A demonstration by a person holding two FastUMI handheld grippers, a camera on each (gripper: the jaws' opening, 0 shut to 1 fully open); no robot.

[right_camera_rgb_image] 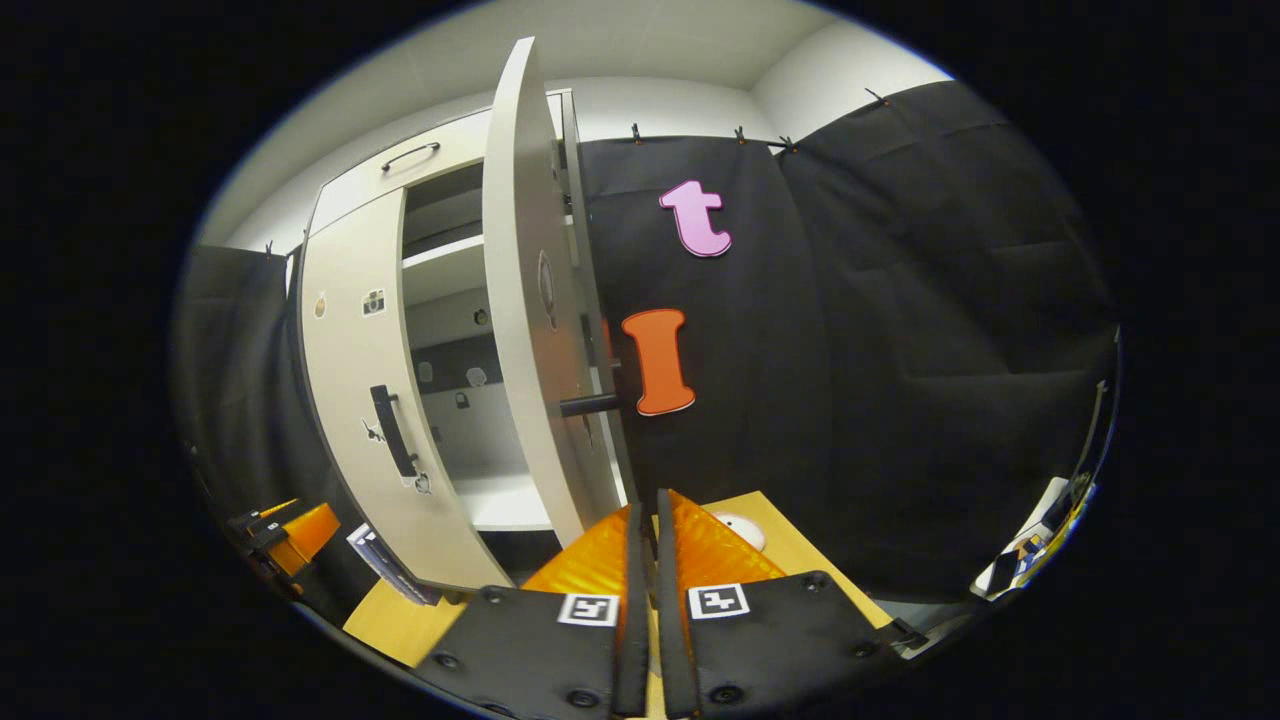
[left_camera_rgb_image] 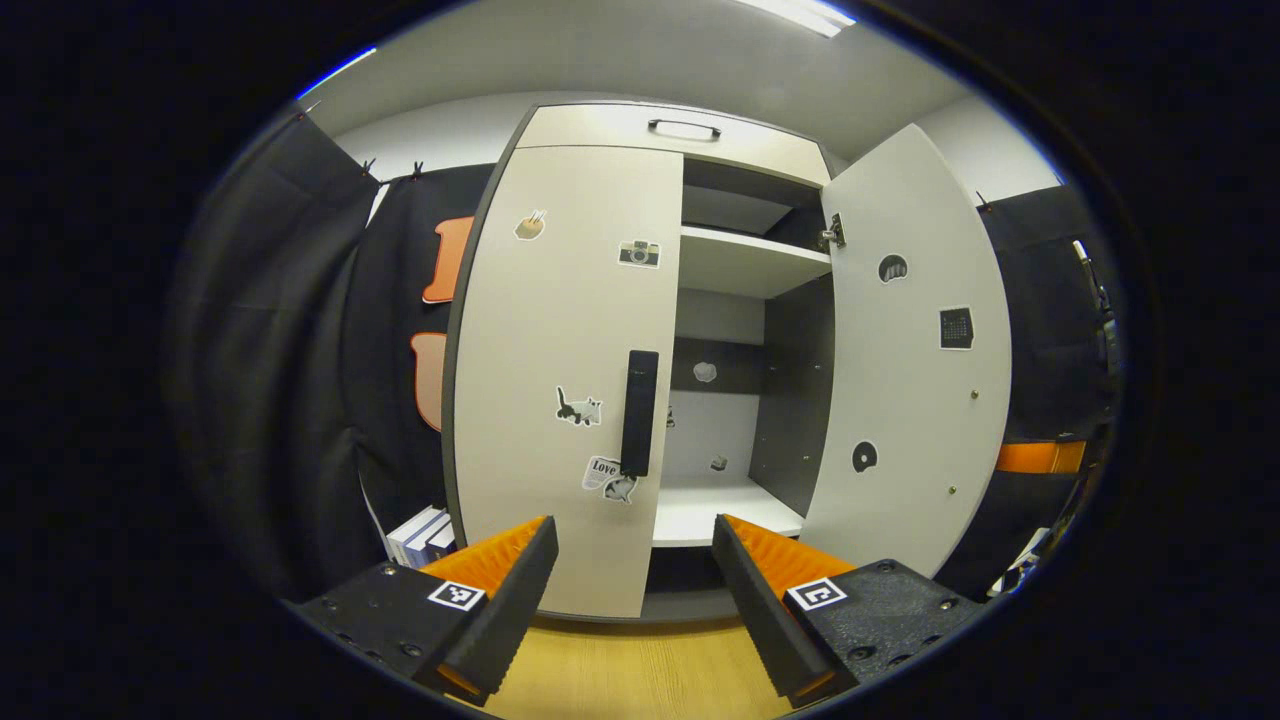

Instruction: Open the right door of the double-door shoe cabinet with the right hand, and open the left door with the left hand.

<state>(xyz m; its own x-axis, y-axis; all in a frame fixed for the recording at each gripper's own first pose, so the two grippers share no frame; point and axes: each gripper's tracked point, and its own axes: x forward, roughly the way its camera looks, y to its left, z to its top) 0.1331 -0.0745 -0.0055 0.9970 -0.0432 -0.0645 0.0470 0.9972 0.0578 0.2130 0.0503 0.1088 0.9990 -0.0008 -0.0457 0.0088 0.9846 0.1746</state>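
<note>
The left hand-held gripper [left_camera_rgb_image: 635, 560] points level at the closed left door [left_camera_rgb_image: 570, 370], fingers apart; the right hand-held gripper [right_camera_rgb_image: 647, 530], fingers together, faces the open right door [right_camera_rgb_image: 530, 300].

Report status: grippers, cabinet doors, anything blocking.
Left gripper open, facing left door's handle. Right gripper shut, holding nothing. Right door swung open, left door closed. Nothing blocking the handle.

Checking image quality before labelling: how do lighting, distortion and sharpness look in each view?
Left gripper view: evenly lit, sharp; fisheye bows the closed left door and open right door; a ceiling light glares at the top. Right gripper view: dimmer, the right door curves edge-on, dark cloth wall shows little detail.
</note>
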